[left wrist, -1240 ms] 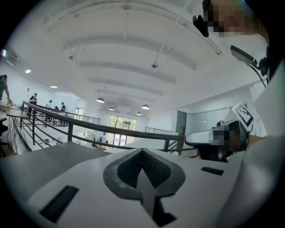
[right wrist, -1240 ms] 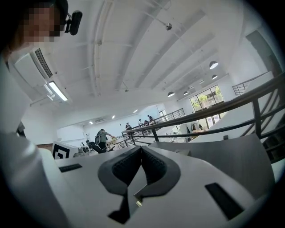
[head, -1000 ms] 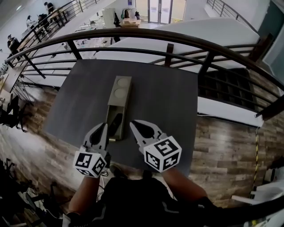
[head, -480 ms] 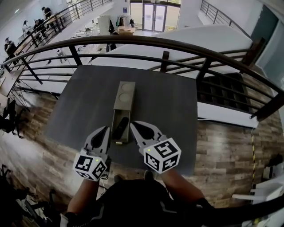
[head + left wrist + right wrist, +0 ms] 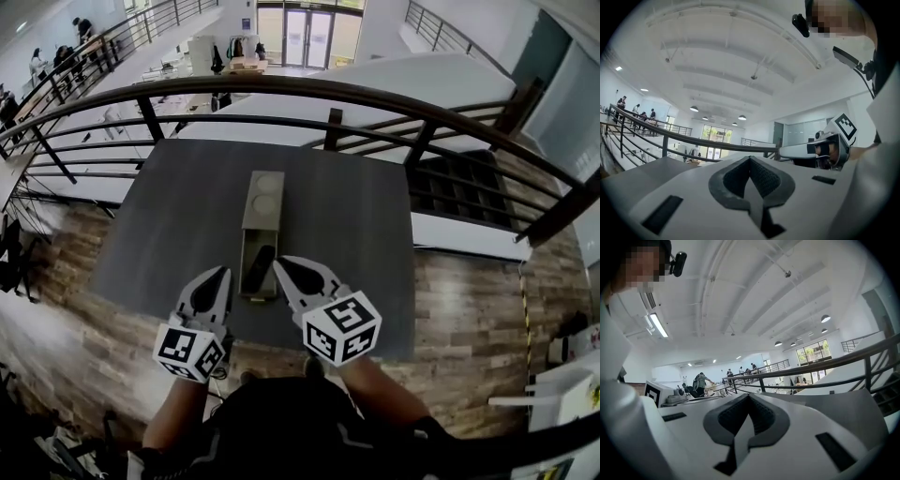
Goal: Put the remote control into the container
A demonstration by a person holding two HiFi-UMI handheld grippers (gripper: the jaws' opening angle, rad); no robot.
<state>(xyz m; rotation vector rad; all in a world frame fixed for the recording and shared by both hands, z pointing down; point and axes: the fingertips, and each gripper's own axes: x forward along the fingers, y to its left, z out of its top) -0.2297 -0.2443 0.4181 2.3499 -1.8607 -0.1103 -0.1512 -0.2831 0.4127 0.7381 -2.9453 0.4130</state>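
L claw (image 5: 222, 274), R claw (image 5: 279, 263): jaws together, empty. The remote control (image 5: 259, 267) lies between tips, slightly far, long axis near-far, already inside container (image 5: 264, 199).

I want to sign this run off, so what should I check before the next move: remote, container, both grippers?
1. Remote control lies in the open near compartment of the container: ok.
2. Container rests wholly on the table: ok.
3. Left gripper shut, nothing between its jaws: ok.
4. Right gripper shut, nothing between its jaws: ok.
5. Remote control sits fully below the container's rim: cannot tell.
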